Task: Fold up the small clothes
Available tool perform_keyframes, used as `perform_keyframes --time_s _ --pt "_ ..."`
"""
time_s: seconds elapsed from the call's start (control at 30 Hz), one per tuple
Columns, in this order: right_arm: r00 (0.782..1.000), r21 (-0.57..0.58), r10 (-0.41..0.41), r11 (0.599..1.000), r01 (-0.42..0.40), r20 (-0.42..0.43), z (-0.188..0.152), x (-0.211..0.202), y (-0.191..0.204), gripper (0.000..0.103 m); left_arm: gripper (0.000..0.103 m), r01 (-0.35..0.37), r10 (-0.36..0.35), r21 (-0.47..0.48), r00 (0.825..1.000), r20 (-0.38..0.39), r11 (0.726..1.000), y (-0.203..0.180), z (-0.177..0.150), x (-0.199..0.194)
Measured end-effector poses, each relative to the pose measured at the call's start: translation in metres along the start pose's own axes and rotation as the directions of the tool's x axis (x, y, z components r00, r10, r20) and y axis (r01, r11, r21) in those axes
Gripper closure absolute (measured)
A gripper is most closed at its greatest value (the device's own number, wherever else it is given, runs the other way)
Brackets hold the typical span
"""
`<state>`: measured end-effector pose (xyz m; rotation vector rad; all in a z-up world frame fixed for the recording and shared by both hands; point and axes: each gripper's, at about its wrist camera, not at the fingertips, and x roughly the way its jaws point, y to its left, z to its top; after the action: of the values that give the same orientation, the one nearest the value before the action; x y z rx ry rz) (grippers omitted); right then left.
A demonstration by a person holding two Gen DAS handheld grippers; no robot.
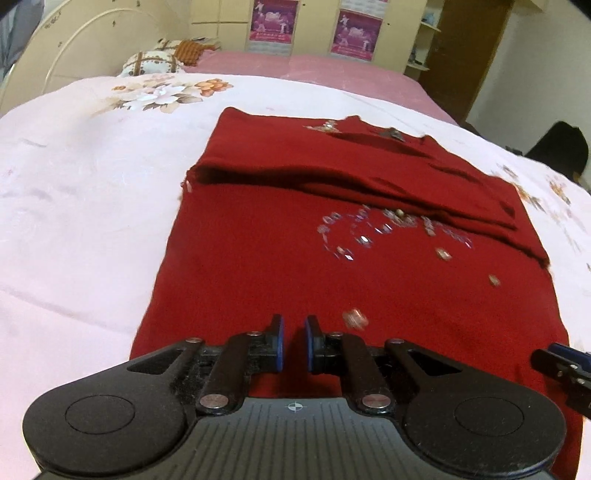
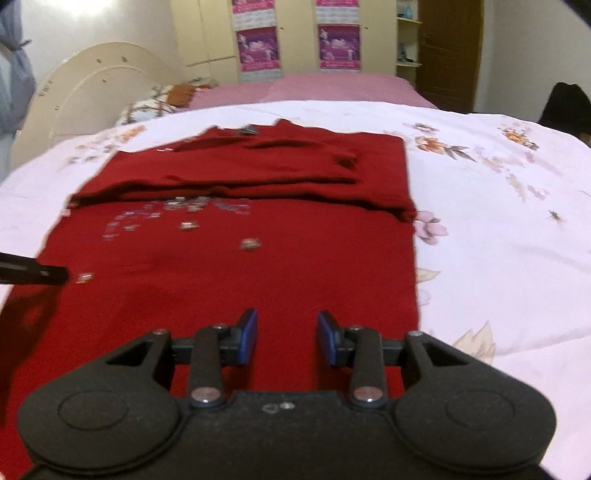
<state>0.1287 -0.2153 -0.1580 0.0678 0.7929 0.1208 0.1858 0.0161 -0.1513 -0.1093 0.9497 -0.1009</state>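
Red sweater is lying flat on the bed, sleeves folded across. Left gripper is hovering over its near hem, jaws nearly closed and empty; right gripper beside it, jaws partly apart, gripping nothing.

No readable text; posters on wardrobe too blurred.

A wide bed fills the near and middle ground, spread with a pale pink floral sheet; farther back lies a deeper pink bedspread. At far left stands a cream arched headboard, with patterned pillows just beside it. Along the far wall runs a cream wardrobe with magenta posters on its doors. To the right are open shelves, a brown wooden door and a white wall. A dark shape sits at far right.
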Motion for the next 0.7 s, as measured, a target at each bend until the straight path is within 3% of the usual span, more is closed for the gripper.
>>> perform_keyframes --time_s 0.27,0.43,0.5,0.7 --pt "0.999 -0.013 0.047 0.999 -0.047 0.003 -0.036 -0.029 0.04 0.063 0.093 0.032 -0.03 0.072 0.999 -0.02 0.997 -0.001 -0.037 -0.02" --pt "1.0 0.003 0.005 1.0 -0.005 -0.03 -0.066 -0.039 0.053 0.061 0.093 0.043 -0.043 0.118 0.999 -0.002 0.992 0.015 -0.068 -0.036" --pt "0.998 -0.037 -0.053 0.998 0.052 -0.023 -0.076 -0.04 0.057 0.061 0.093 0.046 -0.046 0.133 0.999 -0.001 0.99 0.02 -0.075 -0.042" --pt "0.989 -0.011 -0.145 0.989 0.144 -0.021 -0.093 -0.061 0.046 0.06 0.093 0.065 -0.063 0.109 0.998 -0.017 0.992 0.045 -0.093 -0.064"
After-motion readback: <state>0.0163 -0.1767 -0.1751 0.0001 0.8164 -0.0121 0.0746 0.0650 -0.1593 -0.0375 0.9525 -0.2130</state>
